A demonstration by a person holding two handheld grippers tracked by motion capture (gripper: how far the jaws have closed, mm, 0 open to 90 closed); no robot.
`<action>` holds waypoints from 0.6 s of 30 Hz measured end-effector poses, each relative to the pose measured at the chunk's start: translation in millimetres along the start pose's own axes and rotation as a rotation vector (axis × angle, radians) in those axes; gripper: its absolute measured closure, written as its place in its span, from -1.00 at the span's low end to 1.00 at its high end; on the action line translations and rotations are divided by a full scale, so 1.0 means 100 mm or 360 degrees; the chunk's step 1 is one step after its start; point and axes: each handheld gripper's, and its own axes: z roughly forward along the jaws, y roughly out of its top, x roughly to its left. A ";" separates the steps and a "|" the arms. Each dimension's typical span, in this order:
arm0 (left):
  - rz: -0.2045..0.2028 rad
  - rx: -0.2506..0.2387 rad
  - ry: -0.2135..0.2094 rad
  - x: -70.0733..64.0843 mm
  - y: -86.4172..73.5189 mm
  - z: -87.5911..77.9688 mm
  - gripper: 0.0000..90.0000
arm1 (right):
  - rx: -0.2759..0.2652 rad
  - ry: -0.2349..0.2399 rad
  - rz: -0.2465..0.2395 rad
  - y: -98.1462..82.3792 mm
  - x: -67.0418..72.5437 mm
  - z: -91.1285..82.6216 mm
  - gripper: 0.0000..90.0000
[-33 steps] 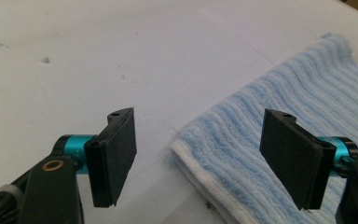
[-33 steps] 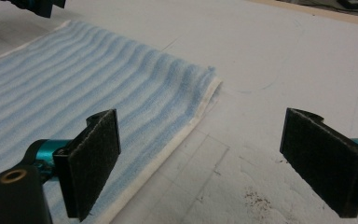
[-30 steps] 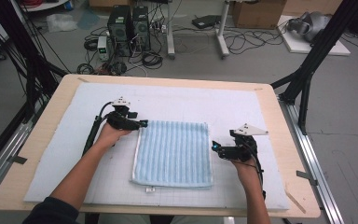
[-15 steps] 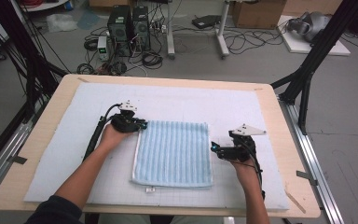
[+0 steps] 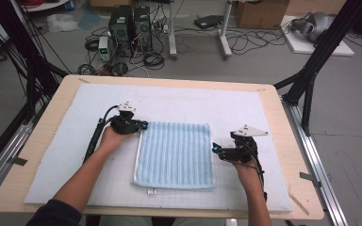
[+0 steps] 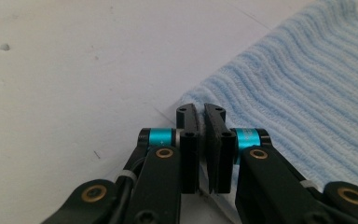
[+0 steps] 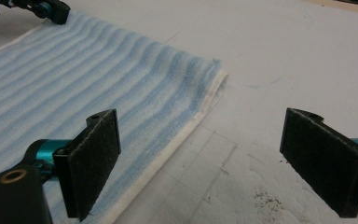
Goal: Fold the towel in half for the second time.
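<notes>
A light blue ribbed towel [image 5: 174, 153] lies flat on the white mat. My left gripper [image 5: 143, 125] rests at the towel's far left corner. In the left gripper view its jaws [image 6: 200, 112] have just been closing and now stand together, pinching the corner of the towel [image 6: 307, 93]. My right gripper [image 5: 215, 149] sits at the towel's right edge, open. In the right gripper view it [image 7: 205, 140] has one pad over the towel's hem [image 7: 186, 126] and the other over bare mat. The left gripper [image 7: 42, 7] shows far off at the opposite corner.
The white foam mat [image 5: 75, 141] covers a wooden table [image 5: 292, 141]. Black frame posts [image 5: 306, 80] stand at both sides. Computer towers [image 5: 129, 23] and cables lie on the floor beyond the far edge. A cable [image 5: 96, 134] trails from the left gripper along the forearm.
The left gripper's jaws have drawn together at the towel's far left corner. Both hands and the towel stay where they were.
</notes>
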 end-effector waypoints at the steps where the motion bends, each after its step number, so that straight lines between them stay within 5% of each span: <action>1: -0.0005 -0.0012 0.0000 0.00 0.01 -0.01 0.88 | 0.0002 -0.0002 -0.0005 0.00 0.00 0.01 -0.75; 13: -0.0020 -0.0060 -0.0014 0.01 0.02 -0.09 0.88 | 0.0092 0.0061 0.0013 0.11 -0.07 0.25 -0.74; 18: -0.0046 -0.0071 -0.0023 0.03 0.01 -0.08 0.88 | 0.0155 0.0087 0.0010 0.24 -0.18 0.46 -0.45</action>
